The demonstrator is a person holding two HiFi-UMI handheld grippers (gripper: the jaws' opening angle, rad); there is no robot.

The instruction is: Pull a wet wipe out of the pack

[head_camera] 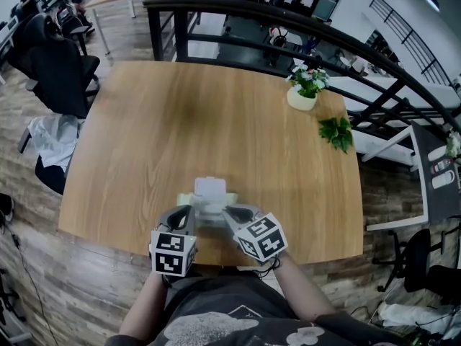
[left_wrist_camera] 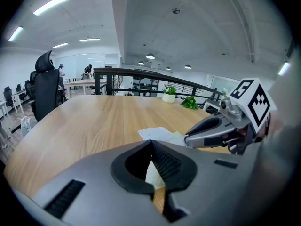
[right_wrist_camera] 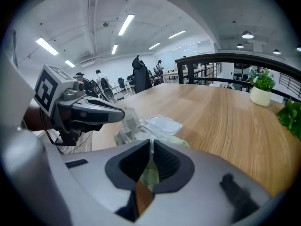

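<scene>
The pale green wet wipe pack (head_camera: 209, 206) lies near the front edge of the wooden table (head_camera: 216, 128), its white lid (head_camera: 210, 187) flipped open. My left gripper (head_camera: 193, 210) is at the pack's left side, shut on a pale wet wipe (left_wrist_camera: 153, 173) that shows between its jaws. In the right gripper view that wipe (right_wrist_camera: 128, 120) stands up at the left gripper (right_wrist_camera: 123, 115). My right gripper (head_camera: 225, 212) is shut, its tips pinching the pack (right_wrist_camera: 146, 178) at the near right edge. In the left gripper view the right gripper (left_wrist_camera: 187, 138) reaches in beside the lid (left_wrist_camera: 155, 133).
A white pot with a flowering plant (head_camera: 303, 92) and a green sprig (head_camera: 336, 132) sit at the table's far right. A black railing (head_camera: 288, 16) runs behind the table. Black office chairs (head_camera: 54, 67) stand at the left. The table's front edge (head_camera: 216, 254) is right below the grippers.
</scene>
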